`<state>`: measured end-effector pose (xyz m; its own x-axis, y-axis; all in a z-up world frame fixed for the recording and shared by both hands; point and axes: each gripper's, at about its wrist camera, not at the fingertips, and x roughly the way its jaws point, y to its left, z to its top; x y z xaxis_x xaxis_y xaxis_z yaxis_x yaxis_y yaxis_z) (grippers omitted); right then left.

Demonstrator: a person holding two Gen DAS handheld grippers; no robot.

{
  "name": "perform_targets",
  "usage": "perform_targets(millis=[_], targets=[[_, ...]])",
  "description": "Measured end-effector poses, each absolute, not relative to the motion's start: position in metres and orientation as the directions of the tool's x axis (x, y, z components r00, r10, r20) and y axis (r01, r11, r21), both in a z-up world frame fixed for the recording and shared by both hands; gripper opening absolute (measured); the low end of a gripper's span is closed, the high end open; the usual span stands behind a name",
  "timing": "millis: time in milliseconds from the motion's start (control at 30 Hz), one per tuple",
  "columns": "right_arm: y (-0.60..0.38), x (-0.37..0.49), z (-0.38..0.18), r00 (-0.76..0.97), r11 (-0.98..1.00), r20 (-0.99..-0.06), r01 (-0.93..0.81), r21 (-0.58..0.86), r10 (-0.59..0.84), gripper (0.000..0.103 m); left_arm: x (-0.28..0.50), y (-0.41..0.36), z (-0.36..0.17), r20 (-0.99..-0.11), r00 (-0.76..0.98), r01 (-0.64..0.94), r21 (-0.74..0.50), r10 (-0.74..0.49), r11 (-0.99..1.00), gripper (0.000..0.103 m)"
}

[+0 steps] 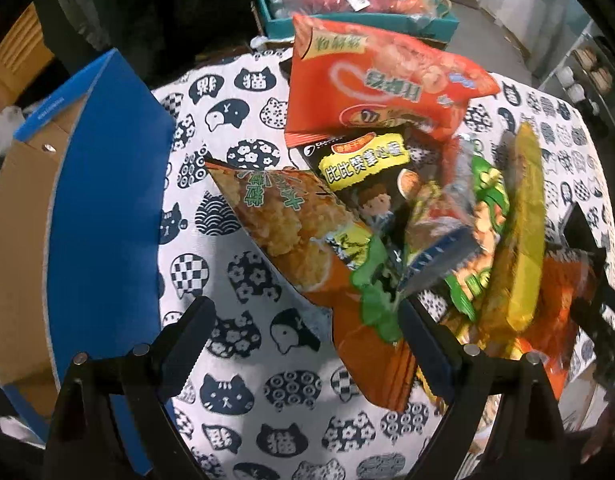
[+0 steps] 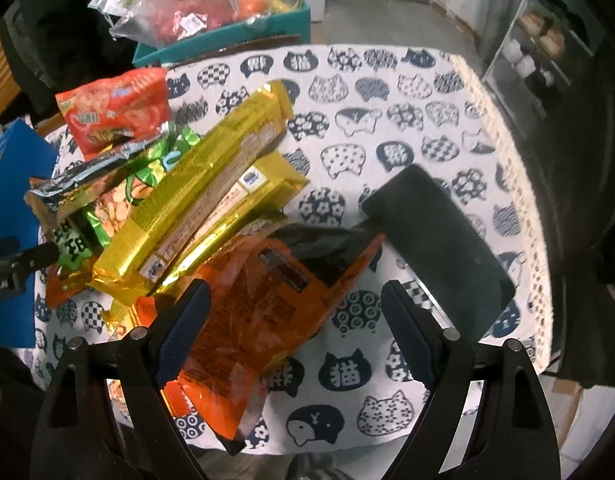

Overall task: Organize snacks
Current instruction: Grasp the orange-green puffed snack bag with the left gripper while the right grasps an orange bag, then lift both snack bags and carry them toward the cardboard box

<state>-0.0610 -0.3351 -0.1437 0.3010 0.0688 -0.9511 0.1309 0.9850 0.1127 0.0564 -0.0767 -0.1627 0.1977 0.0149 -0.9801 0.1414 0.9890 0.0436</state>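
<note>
At the centre of both views the snack pile (image 1: pixel 387 208) lies on the cat-print tablecloth (image 1: pixel 243 396). Your left gripper (image 1: pixel 307 344) is open, its right finger touching a green packet (image 1: pixel 377 292); your right gripper (image 2: pixel 295 332) is open around the orange bag (image 2: pixel 267 312). Take one packet only, by its sealed edge. The blue cardboard box (image 1: pixel 103 208) stands at frame left; a black flat object (image 2: pixel 443 244) lies to the right of the pile in the right wrist view, with shelves behind it.
</note>
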Motion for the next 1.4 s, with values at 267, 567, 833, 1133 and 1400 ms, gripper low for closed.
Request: perform_targets(millis=[267, 567, 833, 1133, 1400], targets=[[-0.33, -0.053, -0.154, 0.286, 0.979, -0.952, 0.134, 0.152, 0.109, 0.085, 0.075, -0.084, -0.174, -0.981, 0.195, 0.132, 0.033, 0.006, 0.991, 0.097], [-0.328, -0.042, -0.166, 0.256, 0.97, -0.954, 0.139, 0.199, 0.159, 0.085, 0.098, -0.099, -0.206, -0.991, 0.131, 0.166, 0.056, 0.034, 0.985, 0.097], [-0.34, -0.033, -0.164, 0.238, 0.946, -0.949, 0.202, 0.255, 0.205, 0.085, 0.118, -0.086, -0.22, -0.988, 0.146, 0.16, -0.028, -0.051, 0.987, 0.078], [-0.338, -0.043, -0.167, 0.192, 0.916, -0.945, 0.256, 0.31, 0.266, 0.085, 0.12, -0.081, -0.218, -0.981, 0.176, 0.187, -0.052, -0.086, 0.981, 0.058], [-0.331, -0.037, -0.171, 0.188, 0.923, -0.952, 0.258, 0.286, 0.243, 0.085, 0.101, -0.082, -0.212, -0.979, 0.18, 0.234, -0.049, -0.093, 0.971, 0.056]])
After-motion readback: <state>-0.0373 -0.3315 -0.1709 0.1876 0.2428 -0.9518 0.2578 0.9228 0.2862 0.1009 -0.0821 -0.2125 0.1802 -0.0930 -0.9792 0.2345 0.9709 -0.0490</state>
